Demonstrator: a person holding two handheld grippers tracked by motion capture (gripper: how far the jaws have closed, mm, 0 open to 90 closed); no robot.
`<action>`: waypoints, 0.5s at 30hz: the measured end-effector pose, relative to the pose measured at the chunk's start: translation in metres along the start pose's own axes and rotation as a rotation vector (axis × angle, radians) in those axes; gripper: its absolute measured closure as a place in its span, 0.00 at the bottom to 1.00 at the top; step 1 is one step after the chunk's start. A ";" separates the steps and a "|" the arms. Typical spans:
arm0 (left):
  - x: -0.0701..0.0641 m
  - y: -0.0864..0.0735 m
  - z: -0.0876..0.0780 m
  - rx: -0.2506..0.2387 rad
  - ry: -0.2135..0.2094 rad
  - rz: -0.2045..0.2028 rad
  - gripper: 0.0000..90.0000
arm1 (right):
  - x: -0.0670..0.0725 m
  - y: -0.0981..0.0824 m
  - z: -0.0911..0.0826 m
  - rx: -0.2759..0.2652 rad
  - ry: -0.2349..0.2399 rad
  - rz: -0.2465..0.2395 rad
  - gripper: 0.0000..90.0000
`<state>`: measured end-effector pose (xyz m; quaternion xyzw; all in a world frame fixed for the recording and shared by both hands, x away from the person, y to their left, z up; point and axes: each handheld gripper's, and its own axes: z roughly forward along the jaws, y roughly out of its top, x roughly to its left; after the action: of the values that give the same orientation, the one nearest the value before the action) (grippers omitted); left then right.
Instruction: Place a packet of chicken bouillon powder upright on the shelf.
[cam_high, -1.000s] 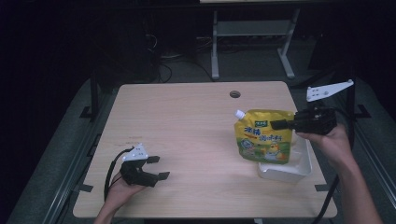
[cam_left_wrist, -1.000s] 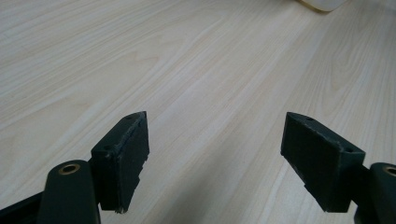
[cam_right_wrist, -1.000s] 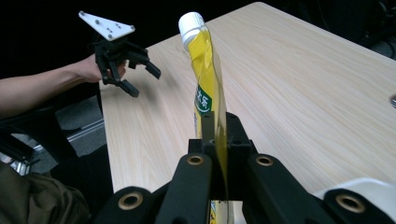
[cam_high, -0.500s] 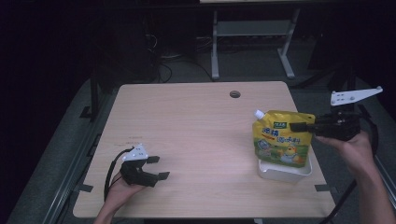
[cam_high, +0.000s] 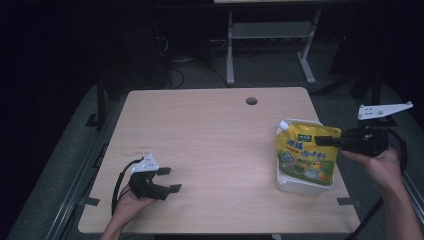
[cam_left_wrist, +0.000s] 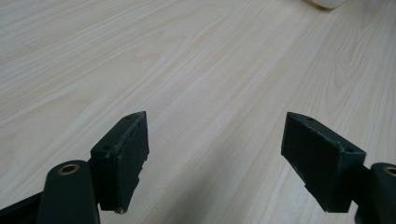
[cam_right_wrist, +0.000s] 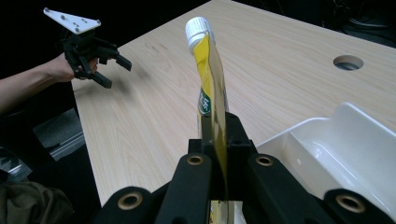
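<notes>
One pale wood-grain surface (cam_high: 210, 150) with a round cable hole (cam_high: 251, 101); dark room behind, metal stand (cam_high: 270, 40); yellow spouted pouch (cam_high: 305, 155) upright over white tray (cam_high: 300, 187) at right edge, clamped in right tongs (cam_high: 334, 141); left tongs (cam_high: 167, 180) wide, holding nothing, near front-left corner.

— What is obscured around the yellow pouch (cam_high: 306, 159)?

— In the high view it covers most of the white tray (cam_high: 300, 188) behind it; its print is too small to read. In the right gripper view the pouch's lower end is hidden between the jaws.

— Anything cropped?

— The tray runs off the right edge there. In the left gripper view it is a sliver at the top edge.
</notes>
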<state>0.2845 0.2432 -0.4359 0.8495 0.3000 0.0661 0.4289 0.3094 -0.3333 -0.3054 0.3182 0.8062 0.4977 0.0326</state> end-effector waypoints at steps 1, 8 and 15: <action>0.000 0.000 0.000 0.000 0.000 0.000 0.26 | 0.000 0.000 0.000 0.000 0.000 0.000 1.00; 0.000 0.000 0.000 0.001 -0.001 -0.001 0.26 | -0.004 -0.007 0.006 0.008 -0.007 0.010 1.00; 0.000 0.000 0.001 0.002 -0.001 -0.002 0.26 | -0.008 -0.015 0.010 0.012 -0.006 0.025 1.00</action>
<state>0.2850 0.2431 -0.4367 0.8497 0.3004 0.0649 0.4284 0.3120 -0.3342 -0.3253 0.3302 0.8050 0.4922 0.0269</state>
